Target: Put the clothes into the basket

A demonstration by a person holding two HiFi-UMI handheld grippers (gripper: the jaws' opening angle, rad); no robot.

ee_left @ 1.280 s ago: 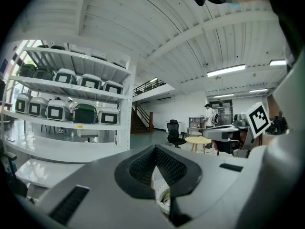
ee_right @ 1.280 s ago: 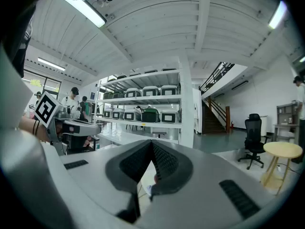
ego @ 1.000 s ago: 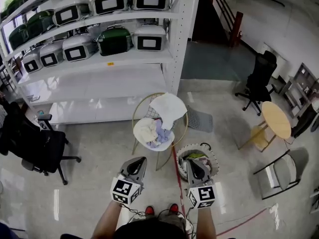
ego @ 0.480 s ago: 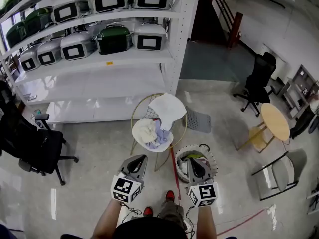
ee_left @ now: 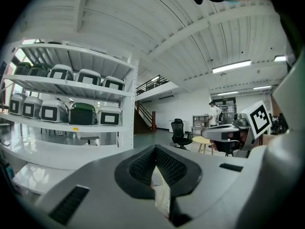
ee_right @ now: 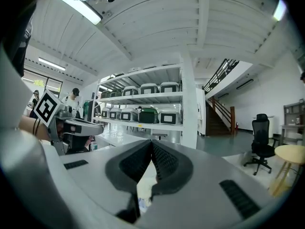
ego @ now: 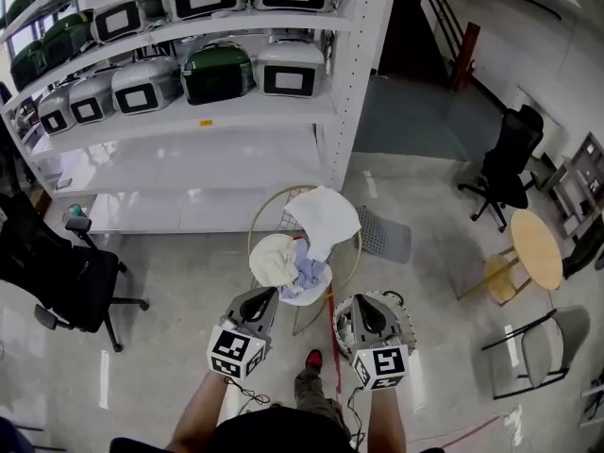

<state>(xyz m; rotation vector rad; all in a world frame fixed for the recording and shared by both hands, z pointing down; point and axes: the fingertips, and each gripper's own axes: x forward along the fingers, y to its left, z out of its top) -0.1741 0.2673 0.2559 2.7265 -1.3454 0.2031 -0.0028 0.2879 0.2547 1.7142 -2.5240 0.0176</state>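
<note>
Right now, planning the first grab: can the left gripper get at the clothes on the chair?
Probably yes: the left gripper points at the clothes heaped on the chair, nothing stands between, though its shut fingers must open first.

Bright, evenly lit, ceiling strip lights [ee_left: 231, 66], glossy floor [ego: 179, 281] glare, fisheye-warped edges

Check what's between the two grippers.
Head view: between the left gripper and the right gripper is floor with a red tape line and the person's red shoe. No clothes there.
</note>
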